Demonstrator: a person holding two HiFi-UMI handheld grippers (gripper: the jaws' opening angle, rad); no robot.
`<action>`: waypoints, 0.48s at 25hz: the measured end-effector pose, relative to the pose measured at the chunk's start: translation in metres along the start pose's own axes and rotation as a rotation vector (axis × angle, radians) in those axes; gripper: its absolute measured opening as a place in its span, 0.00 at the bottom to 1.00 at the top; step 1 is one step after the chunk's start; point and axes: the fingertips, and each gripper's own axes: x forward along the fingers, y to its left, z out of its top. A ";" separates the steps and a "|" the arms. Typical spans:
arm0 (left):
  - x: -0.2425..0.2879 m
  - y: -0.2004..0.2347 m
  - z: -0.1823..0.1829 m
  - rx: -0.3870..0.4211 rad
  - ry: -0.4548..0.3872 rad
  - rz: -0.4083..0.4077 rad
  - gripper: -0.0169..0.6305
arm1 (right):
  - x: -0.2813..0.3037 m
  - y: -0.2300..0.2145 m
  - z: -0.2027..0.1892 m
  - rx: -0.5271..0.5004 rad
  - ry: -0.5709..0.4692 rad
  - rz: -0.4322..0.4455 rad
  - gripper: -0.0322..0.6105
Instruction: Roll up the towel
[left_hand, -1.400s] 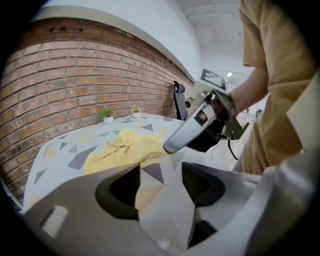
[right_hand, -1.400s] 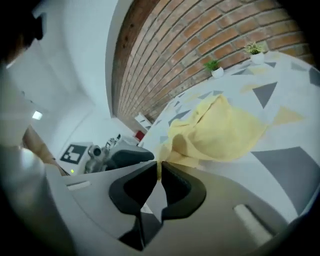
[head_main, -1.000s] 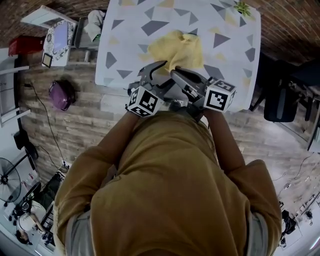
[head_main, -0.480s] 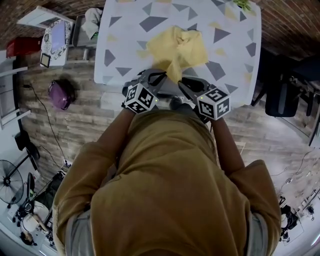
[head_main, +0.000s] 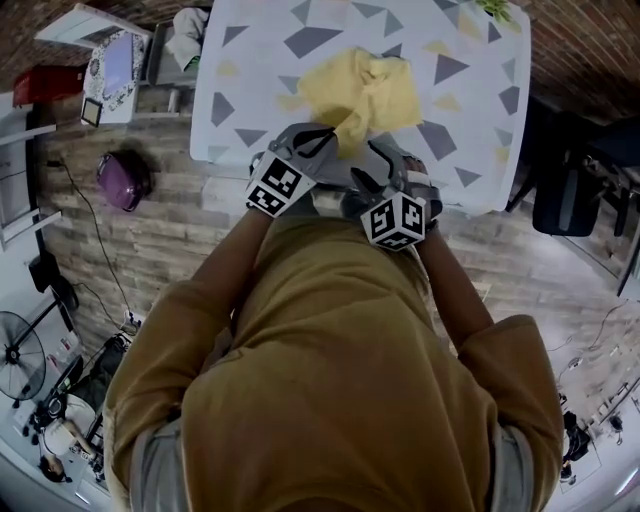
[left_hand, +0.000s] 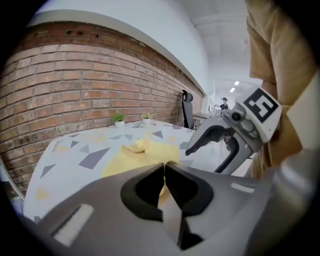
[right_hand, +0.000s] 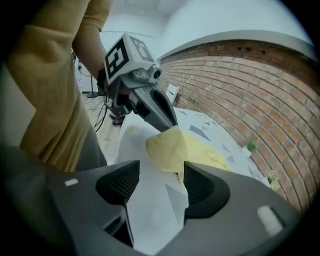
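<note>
The yellow towel (head_main: 362, 88) lies crumpled on the triangle-patterned worktop (head_main: 250, 60), towards its near edge. The left gripper (left_hand: 164, 169) has its jaws clenched on the towel's raised near corner. The right gripper (right_hand: 160, 172) sits just beside that corner. Its jaws have just been opening and grasp nothing.

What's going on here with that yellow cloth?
A person stands at a table with a clamp tool in each hand, working on a crumpled yellow towel. The left tool is pinched shut on the towel's near edge. The right tool has just opened its jaws; only the table shows between them. Nothing is rolled yet.
</note>
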 end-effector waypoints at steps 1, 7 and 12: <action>0.000 -0.001 0.004 -0.016 -0.006 0.000 0.13 | 0.006 -0.002 0.007 0.007 -0.019 -0.034 0.45; -0.001 0.000 0.022 -0.098 -0.040 0.001 0.13 | 0.025 -0.014 0.020 0.119 -0.084 -0.128 0.45; -0.006 0.003 0.012 -0.038 -0.001 -0.012 0.13 | 0.009 -0.028 0.017 0.206 -0.125 -0.117 0.22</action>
